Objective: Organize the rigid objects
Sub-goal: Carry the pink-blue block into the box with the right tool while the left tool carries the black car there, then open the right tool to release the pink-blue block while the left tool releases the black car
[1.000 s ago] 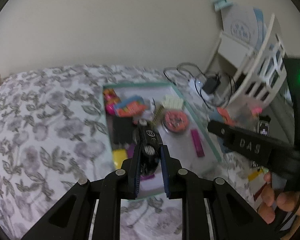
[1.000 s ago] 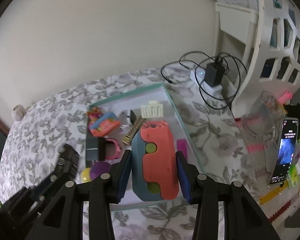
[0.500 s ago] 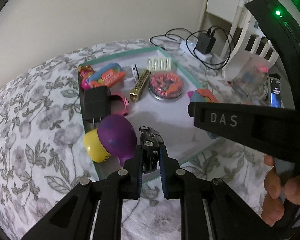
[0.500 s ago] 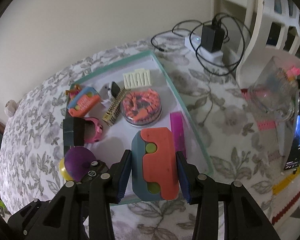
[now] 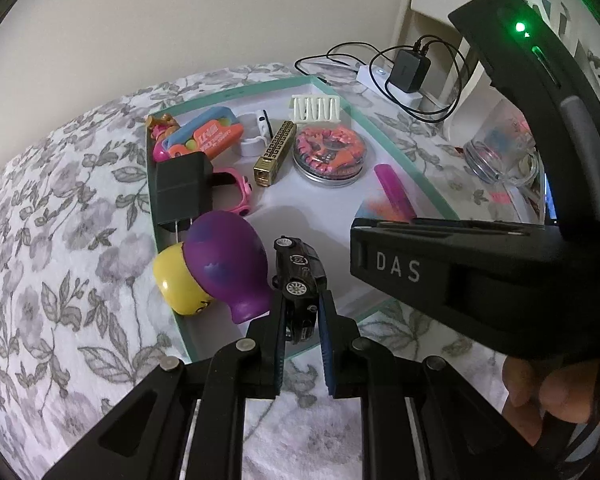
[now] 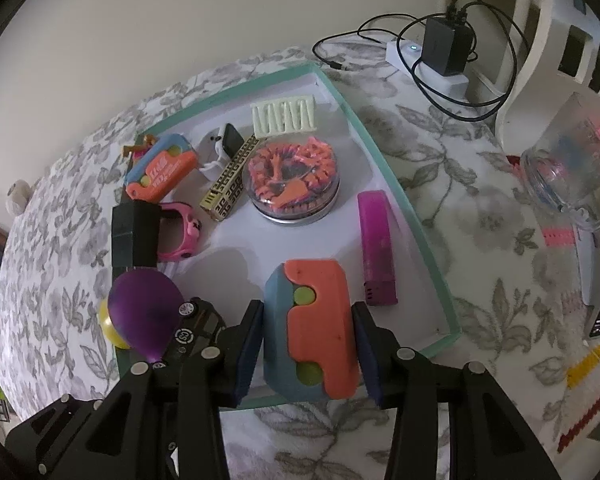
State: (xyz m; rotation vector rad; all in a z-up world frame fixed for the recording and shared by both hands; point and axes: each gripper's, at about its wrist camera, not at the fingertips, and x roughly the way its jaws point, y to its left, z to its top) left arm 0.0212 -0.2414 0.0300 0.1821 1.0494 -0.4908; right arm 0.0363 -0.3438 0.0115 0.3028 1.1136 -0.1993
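Currently, both claws hang over the near end of the teal-rimmed tray [image 6: 384, 160] that lies on a floral bedspread [image 5: 60, 240].

Left claw [image 5: 300, 312]: pressed nearly together, pinching the black toy car [image 5: 300, 276] across its body. The car points nose-up and away from the claw, just beside the purple-and-yellow squishy toy [image 5: 220, 264] at the tray's near left corner. The car looks small, stiff and light. Its glossy shell is probably slippery, so the flat sides between the wheels are the sound place to hold, as here; a grip on the wheels would likely let it roll or twist.

Right claw [image 6: 308, 340]: half spread, with the blue-and-orange block toy [image 6: 312, 320] between its pads, which appear to bear on its long sides. The block sits low over the tray floor, just beside the magenta bar [image 6: 376, 248]. Whether it already rests on the floor cannot be told. It appears rigid, moderately light and matte, so it should hold well on its parallel flanks; the rounded corners should be avoided.

Neighbouring items in the tray: a round tin of orange pieces [image 6: 292, 184], a gold patterned bar [image 6: 230, 184], a black charger plug [image 5: 182, 188] and a pink watch [image 6: 180, 232]. These are well apart from both held items. A glass mug [image 6: 572, 176] stands outside the tray.
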